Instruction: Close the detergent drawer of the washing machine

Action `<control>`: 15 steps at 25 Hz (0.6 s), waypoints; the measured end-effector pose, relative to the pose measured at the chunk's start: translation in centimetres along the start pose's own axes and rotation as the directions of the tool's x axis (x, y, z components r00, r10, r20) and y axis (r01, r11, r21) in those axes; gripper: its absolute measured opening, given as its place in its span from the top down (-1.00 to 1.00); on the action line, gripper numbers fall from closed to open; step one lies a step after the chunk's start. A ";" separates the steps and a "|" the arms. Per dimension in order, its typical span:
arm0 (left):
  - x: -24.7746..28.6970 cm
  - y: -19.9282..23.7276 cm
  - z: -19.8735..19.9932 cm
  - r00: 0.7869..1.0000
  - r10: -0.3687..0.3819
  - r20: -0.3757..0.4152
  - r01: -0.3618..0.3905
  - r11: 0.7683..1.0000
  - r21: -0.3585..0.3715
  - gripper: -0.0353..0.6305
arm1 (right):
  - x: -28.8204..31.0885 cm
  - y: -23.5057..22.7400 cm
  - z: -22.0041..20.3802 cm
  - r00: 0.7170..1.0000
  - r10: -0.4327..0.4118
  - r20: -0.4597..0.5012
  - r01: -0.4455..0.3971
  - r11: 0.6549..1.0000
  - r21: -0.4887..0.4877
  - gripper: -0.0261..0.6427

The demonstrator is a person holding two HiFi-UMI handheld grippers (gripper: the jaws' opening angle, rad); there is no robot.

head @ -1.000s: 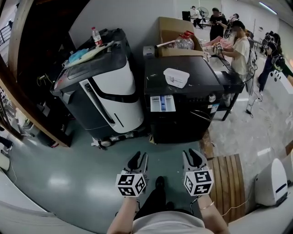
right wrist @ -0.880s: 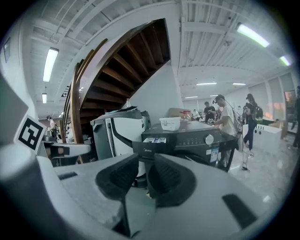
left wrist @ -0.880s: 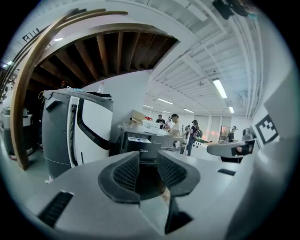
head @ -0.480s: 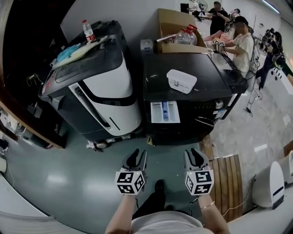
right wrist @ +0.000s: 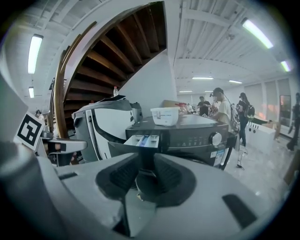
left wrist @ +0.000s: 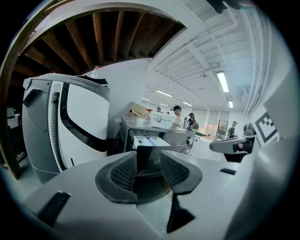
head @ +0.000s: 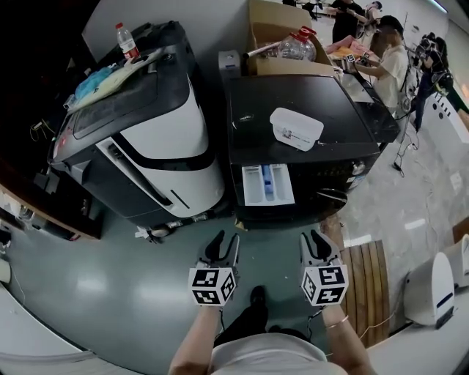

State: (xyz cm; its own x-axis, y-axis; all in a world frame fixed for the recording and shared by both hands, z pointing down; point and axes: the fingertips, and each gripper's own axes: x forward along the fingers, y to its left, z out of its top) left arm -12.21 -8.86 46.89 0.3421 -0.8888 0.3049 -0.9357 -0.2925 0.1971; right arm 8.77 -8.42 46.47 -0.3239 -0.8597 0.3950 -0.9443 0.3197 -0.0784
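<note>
- While the detergent drawer (head: 267,184) stands pulled out in the head view, left claw (head: 221,245) and right claw (head: 316,243) sit well apart from it, at 6 o'clock.
- Left gripper view: jaws just been opening, released, empty.
- Right gripper view: released, empty.

Washing machine (head: 300,102): dark casing, smooth top with a dull sheen. Detergent drawer (head: 267,184): smooth white moulded plastic. Lidded tub (head: 296,128): translucent white plastic. Neighbouring machine (head: 165,139): glossy white and grey plastic panels. Box (head: 271,18): matt brown cardboard. Floor (head: 102,278): smooth, glossy, reflecting ceiling lights. Slatted mat (head: 364,282): bare wood.
</note>
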 end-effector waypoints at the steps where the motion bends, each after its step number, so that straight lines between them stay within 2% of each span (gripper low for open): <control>1: 0.3 0.2 0.0 1.000 -0.002 -0.003 0.002 1.000 0.002 0.47 | 0.3 -0.1 0.1 1.000 -0.003 -0.002 0.003 1.000 0.004 0.66; 15: 3.5 1.2 -0.7 0.998 -0.042 -0.049 0.043 0.999 0.017 0.44 | 4.0 -0.4 -0.3 0.998 -0.057 -0.039 0.057 0.998 -0.008 0.66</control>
State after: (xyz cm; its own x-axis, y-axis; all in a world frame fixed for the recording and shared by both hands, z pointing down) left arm -12.11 -12.07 48.81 0.3845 -0.8576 0.3415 -0.9217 -0.3360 0.1940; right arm 7.86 -11.88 48.35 -0.2672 -0.8604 0.4339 -0.9605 0.2740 -0.0482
